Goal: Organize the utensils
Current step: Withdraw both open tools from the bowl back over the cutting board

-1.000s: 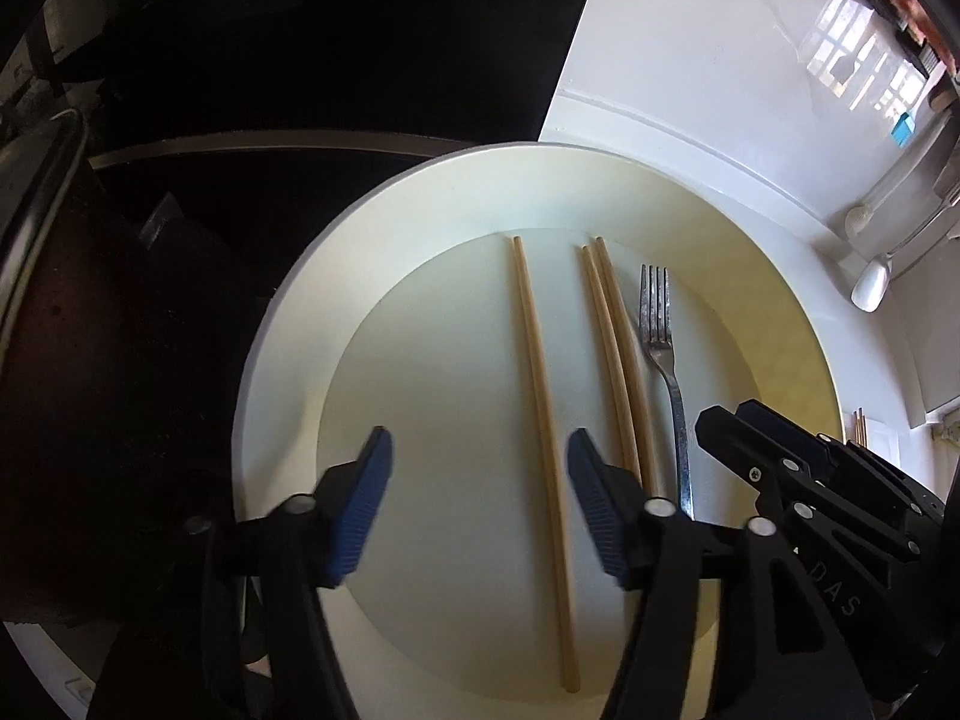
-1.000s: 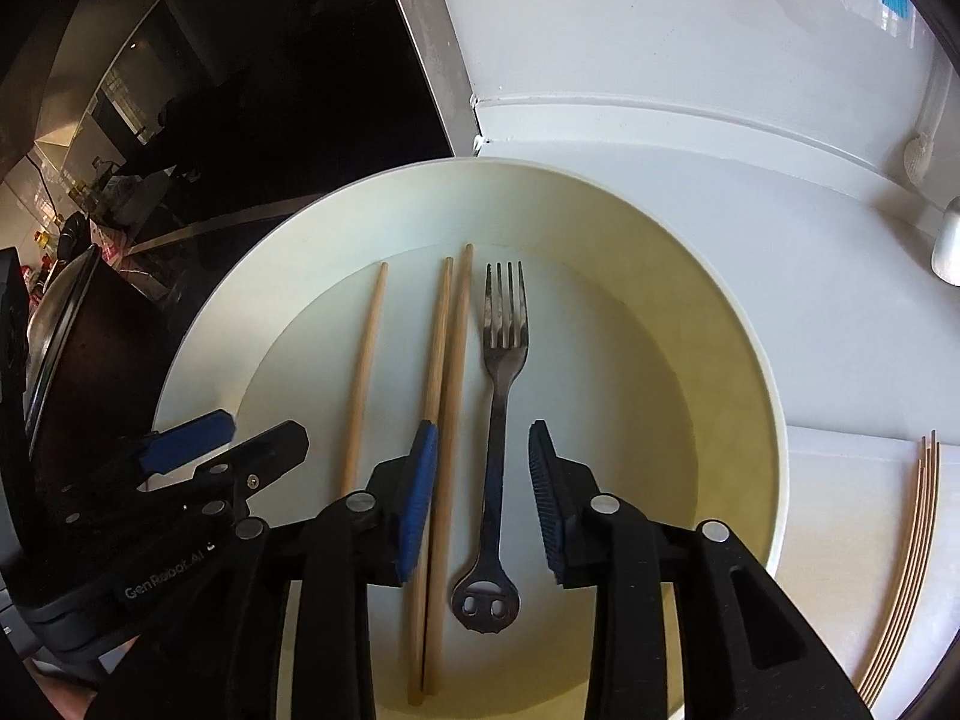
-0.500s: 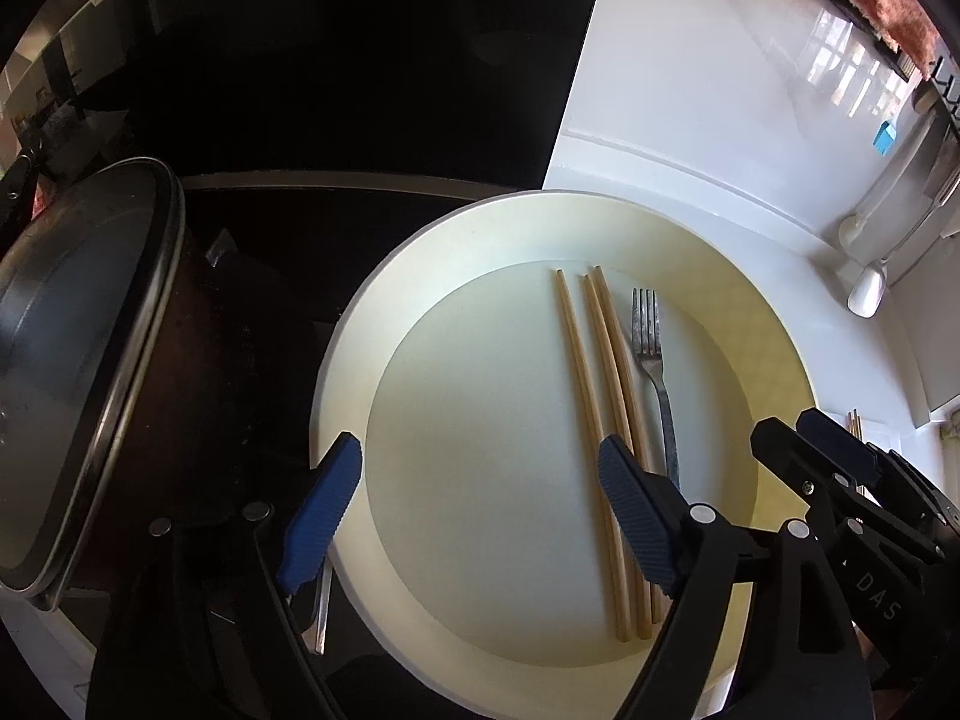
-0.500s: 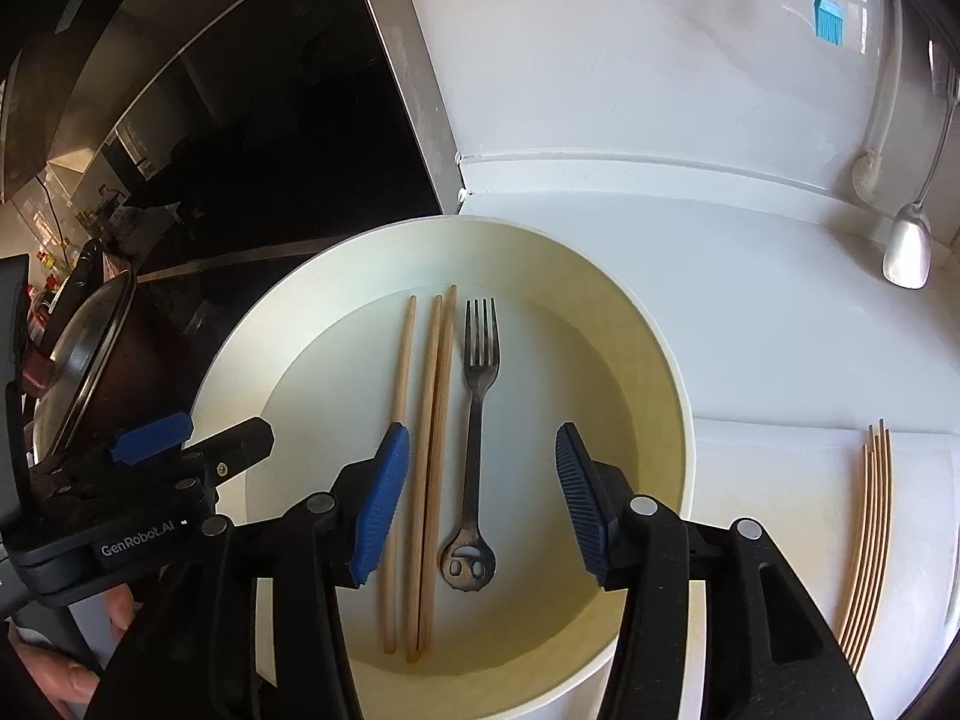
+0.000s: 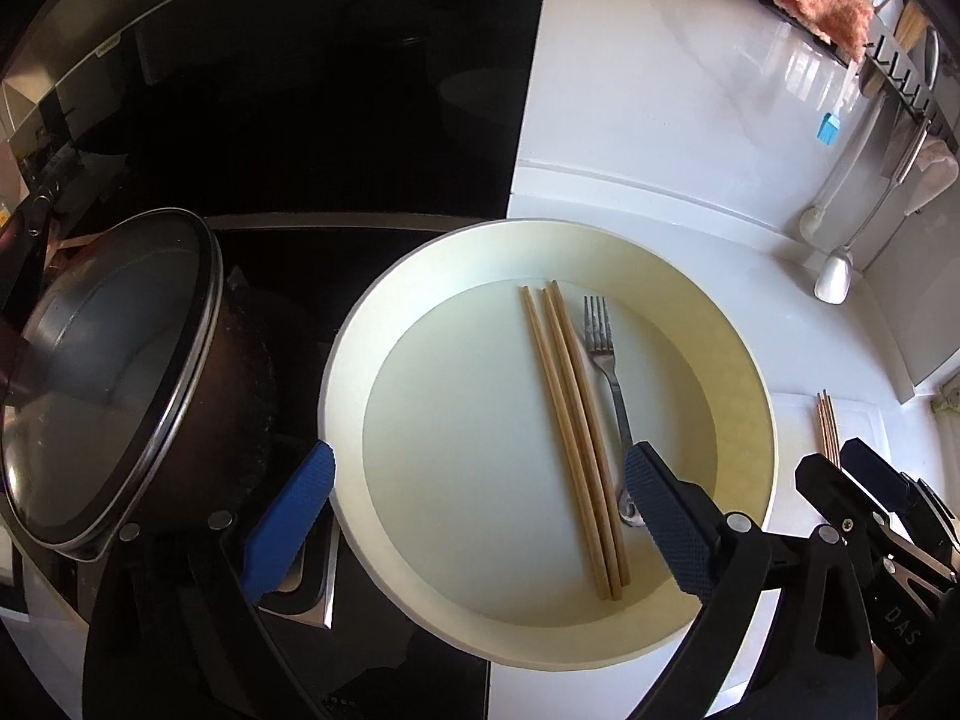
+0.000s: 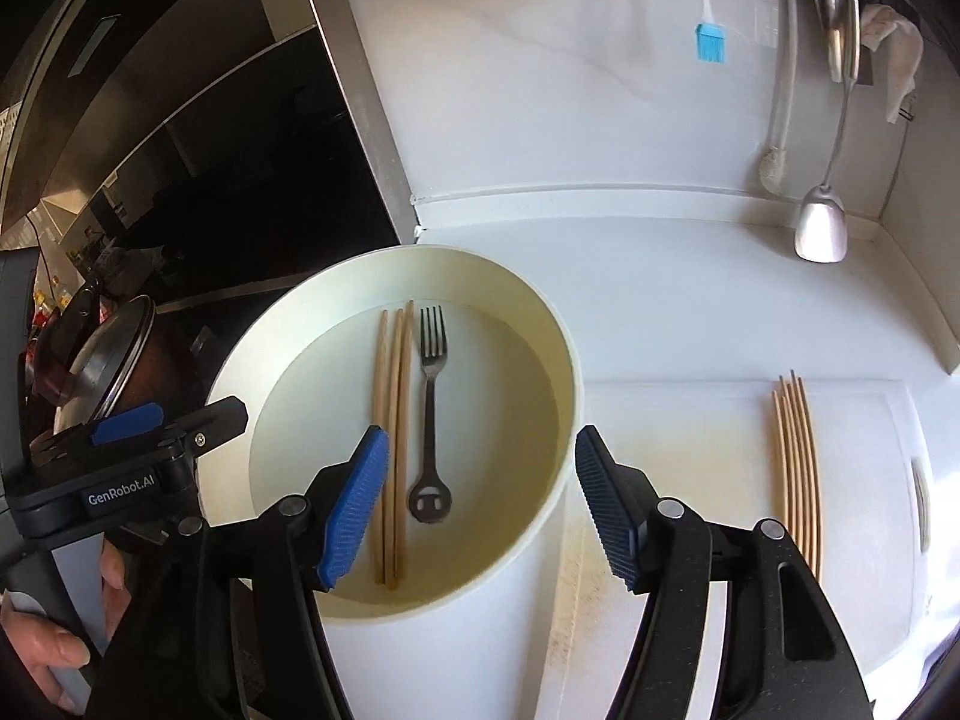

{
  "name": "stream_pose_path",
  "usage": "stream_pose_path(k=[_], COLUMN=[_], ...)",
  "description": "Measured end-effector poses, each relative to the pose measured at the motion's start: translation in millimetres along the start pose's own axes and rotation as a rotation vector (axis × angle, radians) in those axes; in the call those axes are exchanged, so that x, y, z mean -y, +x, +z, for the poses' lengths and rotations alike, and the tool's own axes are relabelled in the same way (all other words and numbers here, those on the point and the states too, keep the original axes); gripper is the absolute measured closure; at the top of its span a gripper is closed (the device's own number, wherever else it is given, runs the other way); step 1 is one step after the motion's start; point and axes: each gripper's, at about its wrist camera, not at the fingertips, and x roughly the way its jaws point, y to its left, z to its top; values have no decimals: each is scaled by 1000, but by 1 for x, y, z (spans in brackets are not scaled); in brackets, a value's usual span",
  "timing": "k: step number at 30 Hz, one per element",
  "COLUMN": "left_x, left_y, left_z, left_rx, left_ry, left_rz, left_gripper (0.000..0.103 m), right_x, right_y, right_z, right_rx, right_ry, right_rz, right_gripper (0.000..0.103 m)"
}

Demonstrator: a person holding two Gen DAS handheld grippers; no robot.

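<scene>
1. Here's the white bowl [image 6: 561, 396], sitting on a white counter [image 6: 690, 312] right against the edge of a black cooktop [image 5: 336, 252].
2. Inside the bowl, three wooden chopsticks [image 5: 573, 429] lie side by side, a steel fork [image 5: 606, 360] just to their right, tines pointing to the far rim.
3. Left of the bowl, on the cooktop, a dark pot with a glass lid [image 5: 114, 360].
4. Right of the bowl, a white cutting board [image 6: 708, 450] carries a bundle of thin wooden skewers [image 6: 795, 456].
5. Behind the bowl, a white wall with a ladle [image 6: 822, 228] and a blue brush [image 6: 711, 42] hanging from a rail.
6. Left gripper [image 5: 477, 516] hangs over the bowl's near rim, jaws just opened very wide, holding nothing.
7. Right gripper [image 6: 480, 501] hangs over the bowl's right rim, jaws just spread, nothing gripped.
</scene>
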Motion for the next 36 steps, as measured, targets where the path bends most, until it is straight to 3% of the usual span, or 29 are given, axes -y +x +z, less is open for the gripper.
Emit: stream_pose_path(k=[8, 11, 18, 27, 36], left_x=[52, 78, 148, 221, 249], left_y=[0, -6, -13, -12, 1], left_z=[-17, -23, -47, -104, -131], left_rx=[-9, 9, 22, 25, 57], left_ry=[84, 117, 146, 61, 38], left_rz=[-51, -97, -113, -28, -4], left_gripper=[7, 7, 6, 6, 6], right_x=[55, 87, 168, 255, 279], right_y=[-34, -47, -75, -87, -53], right_z=[-30, -44, -79, -112, -121], right_rx=[17, 23, 31, 45, 31], right_ry=[89, 132, 193, 111, 102], right_rz=[-99, -134, -187, -132, -56], right_gripper=[40, 40, 40, 39, 39])
